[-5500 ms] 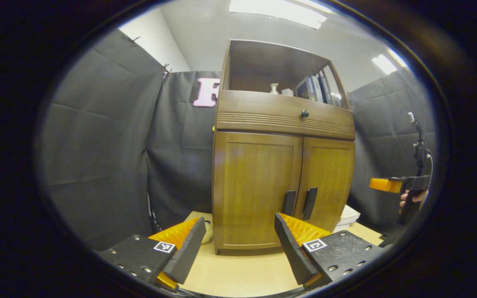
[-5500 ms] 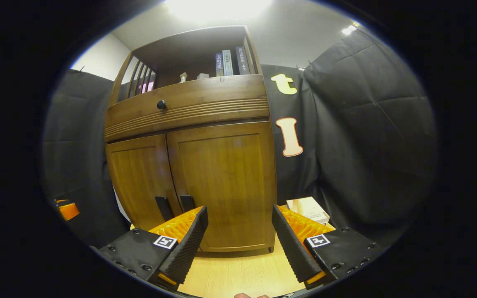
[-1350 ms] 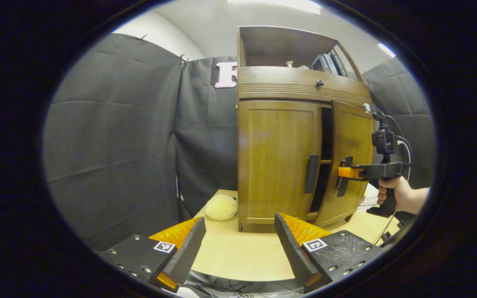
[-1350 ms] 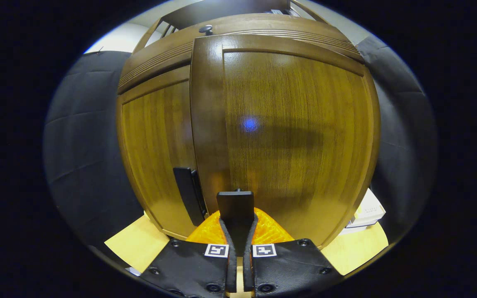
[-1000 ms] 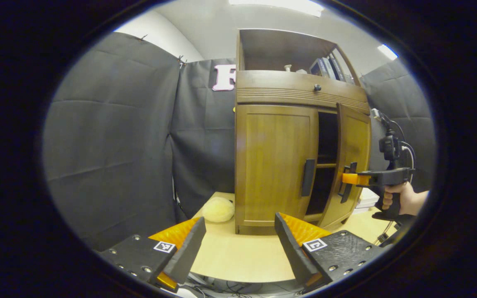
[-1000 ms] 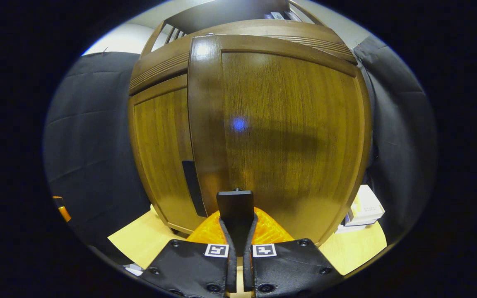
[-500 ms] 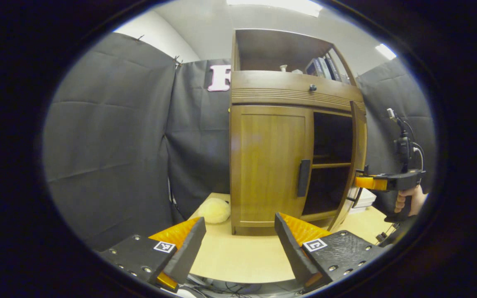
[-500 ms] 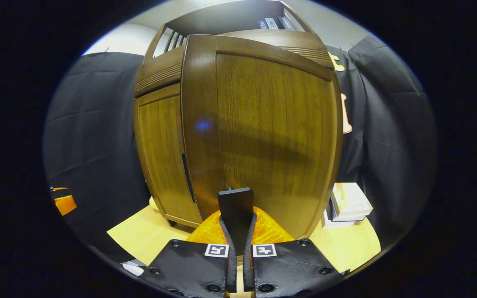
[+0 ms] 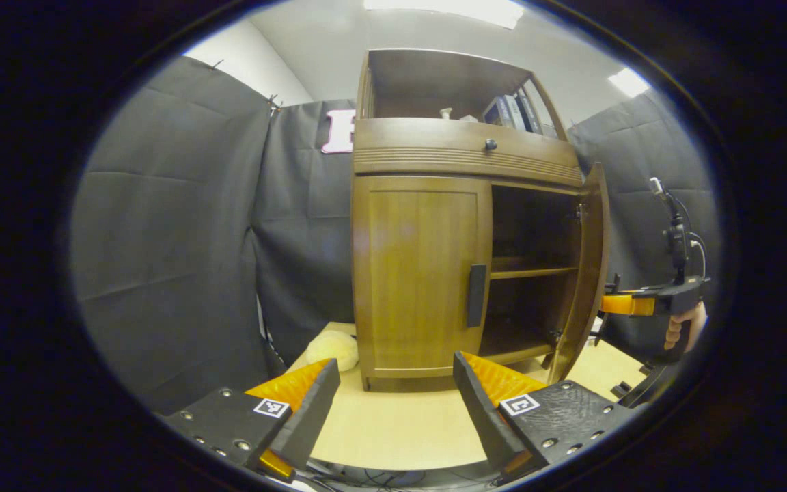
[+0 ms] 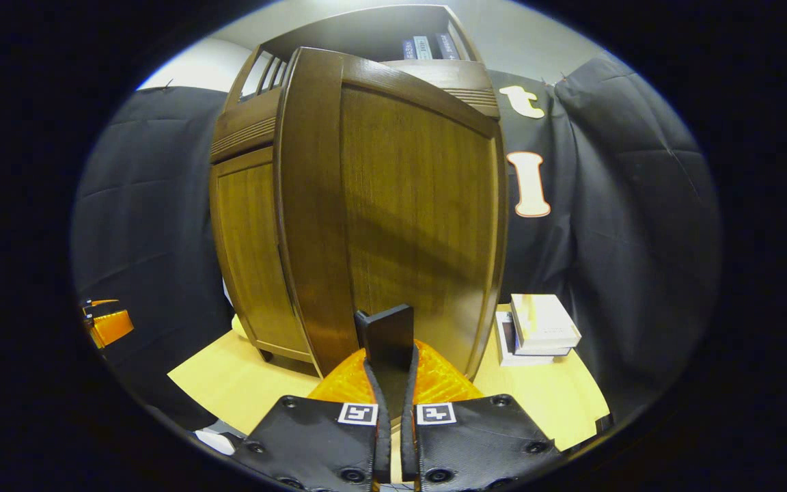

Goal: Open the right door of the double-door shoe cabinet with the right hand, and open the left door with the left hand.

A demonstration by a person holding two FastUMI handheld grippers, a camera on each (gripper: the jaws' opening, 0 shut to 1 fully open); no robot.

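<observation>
The shoe cabinet stands on a pale table against the black booth wall. Its right door stands swung wide open; the left door is flush shut, its dark handle untouched. The right gripper is clamped on the right door's handle. The left gripper hangs in front of the cabinet with its fingers spread, holding nothing. The left gripper view reveals the dark inner shelf and a pale fluffy item; the right gripper view shows stacked books beside the cabinet.

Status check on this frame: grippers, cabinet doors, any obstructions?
Right gripper shut on right door handle, right door swung wide. Left gripper open, short of closed left door. Nothing blocking left handle.
</observation>
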